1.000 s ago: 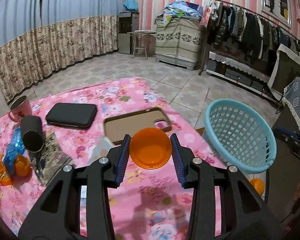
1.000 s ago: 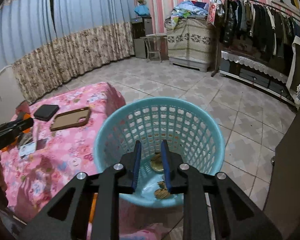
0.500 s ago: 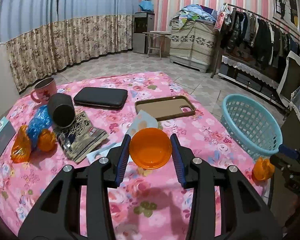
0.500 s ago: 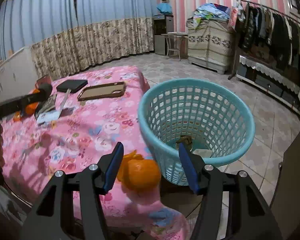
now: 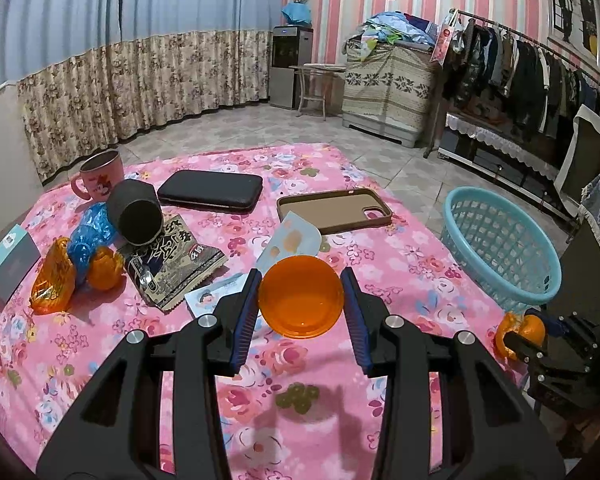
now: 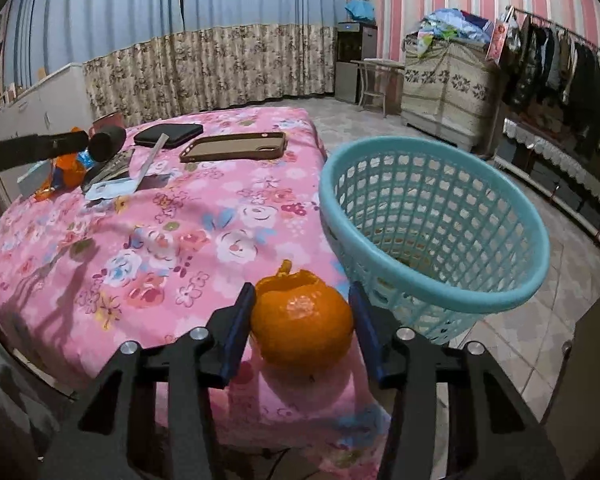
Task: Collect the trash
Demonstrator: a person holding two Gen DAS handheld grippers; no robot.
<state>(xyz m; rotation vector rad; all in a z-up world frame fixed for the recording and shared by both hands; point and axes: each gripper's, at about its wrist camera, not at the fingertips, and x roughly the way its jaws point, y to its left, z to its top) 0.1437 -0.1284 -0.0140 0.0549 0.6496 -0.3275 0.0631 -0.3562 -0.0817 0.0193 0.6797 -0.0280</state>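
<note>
My left gripper (image 5: 300, 276) is shut on a small orange plastic bowl (image 5: 300, 304), held above the pink flowered tablecloth (image 5: 380, 264). At the table's near right corner sits a mandarin with torn peel (image 6: 300, 324). The jaws of my right gripper (image 6: 301, 292) are closing on it, and both blue pads touch its sides. In the left wrist view that gripper (image 5: 520, 334) shows at the right edge with the mandarin in it. The light blue mesh basket (image 6: 440, 296) stands just right of the table, below its edge.
At the table's left lie an orange wrapper (image 5: 52, 280), a blue wrapper (image 5: 88, 232), another mandarin (image 5: 104, 268), a snack packet (image 5: 176, 264) and paper cards (image 5: 292, 240). A tipped black cup (image 5: 136, 216), pink mug (image 5: 100, 176), black case (image 5: 210, 194) and phone case (image 5: 336, 210) sit farther back.
My right gripper left the basket, dropped to the table corner, opened wide around the mandarin and now closes on it. The left gripper drew back from the basket side, bowl still held.
</note>
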